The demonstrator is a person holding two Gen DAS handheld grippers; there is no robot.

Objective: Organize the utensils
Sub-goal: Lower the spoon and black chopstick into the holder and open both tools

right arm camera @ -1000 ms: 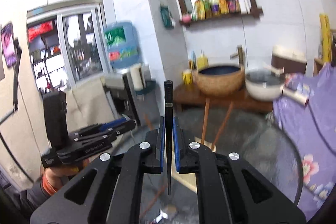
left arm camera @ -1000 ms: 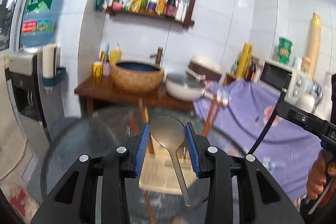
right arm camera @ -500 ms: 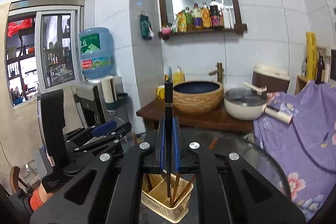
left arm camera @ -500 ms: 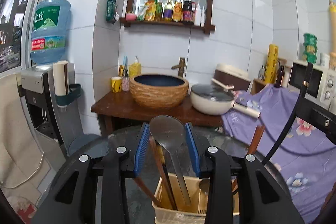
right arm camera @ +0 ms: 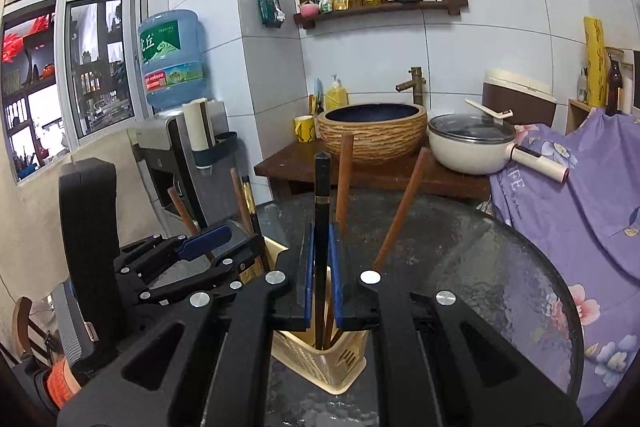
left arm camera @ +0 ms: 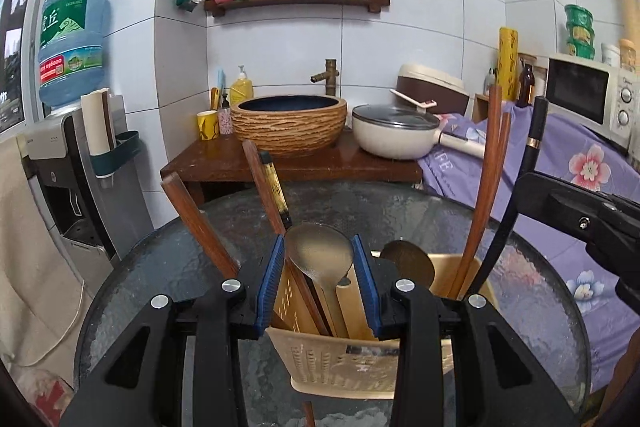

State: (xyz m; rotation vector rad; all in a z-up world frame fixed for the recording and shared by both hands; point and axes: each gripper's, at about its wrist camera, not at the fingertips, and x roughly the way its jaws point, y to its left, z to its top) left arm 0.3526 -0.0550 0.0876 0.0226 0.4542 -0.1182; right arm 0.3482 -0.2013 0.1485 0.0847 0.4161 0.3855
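Left wrist view: the left hand-held gripper squeezes the bowl of a metal spoon between its 2 blue pads. The spoon's handle points down into the yellow basket on the glass table. Brown chopsticks stand in the basket too.

Right wrist view: the right hand-held gripper is shut on 1 black chopstick, held upright. Its tip dips into the basket.
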